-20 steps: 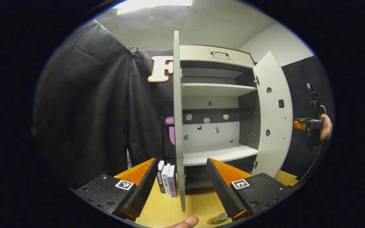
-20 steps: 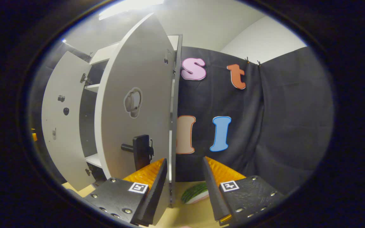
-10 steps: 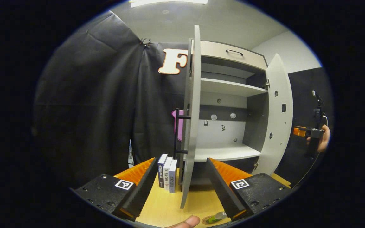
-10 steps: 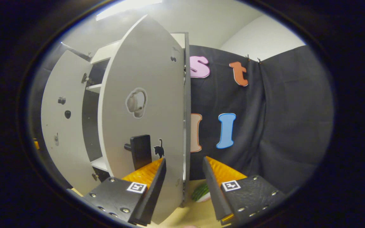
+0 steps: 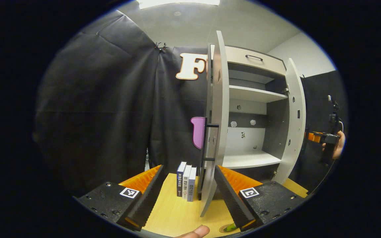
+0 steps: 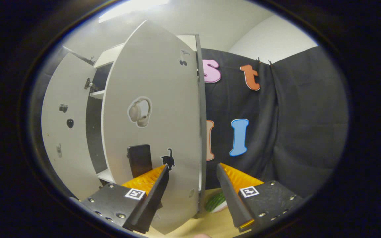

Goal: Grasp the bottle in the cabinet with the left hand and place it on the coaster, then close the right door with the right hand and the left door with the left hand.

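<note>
The left gripper has its fingers wide apart and holds nothing; the edge of the left door stands between them. The right gripper is spread wide too, with the free edge of the right door between its fingers (whether a finger touches it is hard to tell). The cabinet has bare shelves. The bottle lies at the bottom of the left gripper view on the coaster, on the wooden table, near three books. Compared with a second ago, both doors have swung further toward shut, and the left door's dark handle now shows.
</note>
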